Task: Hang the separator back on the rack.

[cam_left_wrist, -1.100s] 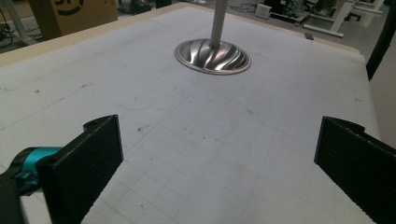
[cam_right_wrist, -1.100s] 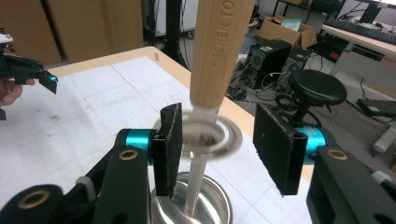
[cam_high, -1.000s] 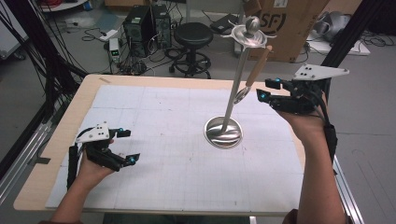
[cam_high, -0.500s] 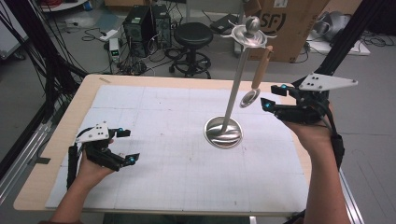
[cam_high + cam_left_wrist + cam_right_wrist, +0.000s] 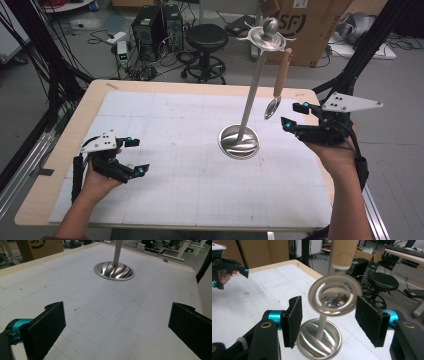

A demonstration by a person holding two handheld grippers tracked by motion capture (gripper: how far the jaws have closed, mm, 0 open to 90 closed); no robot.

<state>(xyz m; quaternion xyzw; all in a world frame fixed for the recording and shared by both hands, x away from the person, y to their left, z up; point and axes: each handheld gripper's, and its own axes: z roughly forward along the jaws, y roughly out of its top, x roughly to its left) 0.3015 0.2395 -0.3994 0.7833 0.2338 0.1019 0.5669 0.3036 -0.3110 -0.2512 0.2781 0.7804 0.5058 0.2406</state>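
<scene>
Polished steel stand (image 5: 240, 142): fluted round base, slim upright pole, hooked top. Wooden-handled ladle (image 5: 278, 85) with shiny bowl hanging from a hook, free between the wide-apart pads of the right gripper (image 5: 296, 116). Left gripper (image 5: 135, 156) low at near-left table, jaws spread, empty. Gridded white mat on pale wood table (image 5: 90, 107); black stool (image 5: 206, 37), cardboard box (image 5: 310, 30) behind

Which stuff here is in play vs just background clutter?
In play:
- tall silver metal stand with round base
- wooden-handled metal spoon hanging from the stand's top
- right claw, open, facing the spoon
- left claw, open, idle on the table

Background:
- black round stool
- brown cardboard box
- black computer tower
</scene>
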